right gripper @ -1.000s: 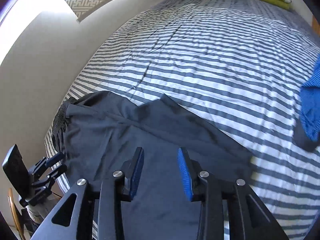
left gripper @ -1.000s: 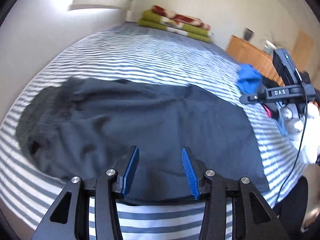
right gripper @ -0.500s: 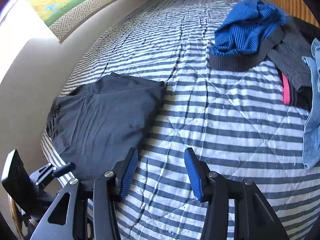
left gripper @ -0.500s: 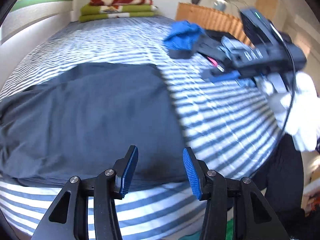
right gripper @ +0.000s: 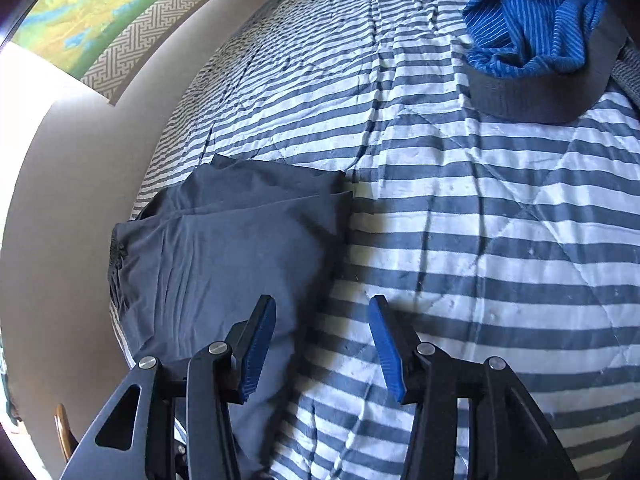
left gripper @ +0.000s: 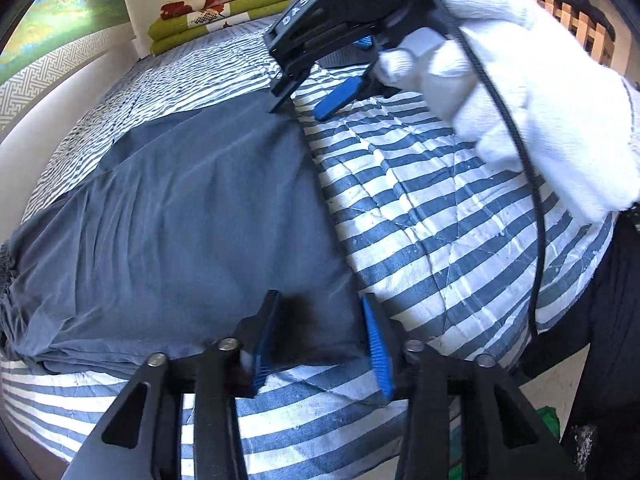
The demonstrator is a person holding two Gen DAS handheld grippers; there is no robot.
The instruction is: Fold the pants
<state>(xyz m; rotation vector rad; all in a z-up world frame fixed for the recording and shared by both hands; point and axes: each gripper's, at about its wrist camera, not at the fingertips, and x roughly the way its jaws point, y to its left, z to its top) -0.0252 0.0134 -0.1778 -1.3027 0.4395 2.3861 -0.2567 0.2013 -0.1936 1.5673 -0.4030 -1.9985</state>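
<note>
Bed (right gripper: 500, 216): striped quilt, dark grey pants (left gripper: 192, 224) laid folded.
Left hand-held gripper (left gripper: 320, 340): closing, pants corner between unpressed pads.
Right hand-held gripper (right gripper: 322, 344): held open at pants' edge.

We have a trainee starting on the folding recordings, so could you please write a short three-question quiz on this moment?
1. True or false: the dark pants lie partly folded on the striped bedspread.
2. Which garment lies beyond the pants in the right wrist view? A) a red towel B) a blue striped garment C) a yellow hat
3. Fill in: the person's hand on the right gripper wears a ____ glove.

Key: 1 true; 2 B; 3 white. Note: the left gripper is closing over the pants' near corner.
</note>
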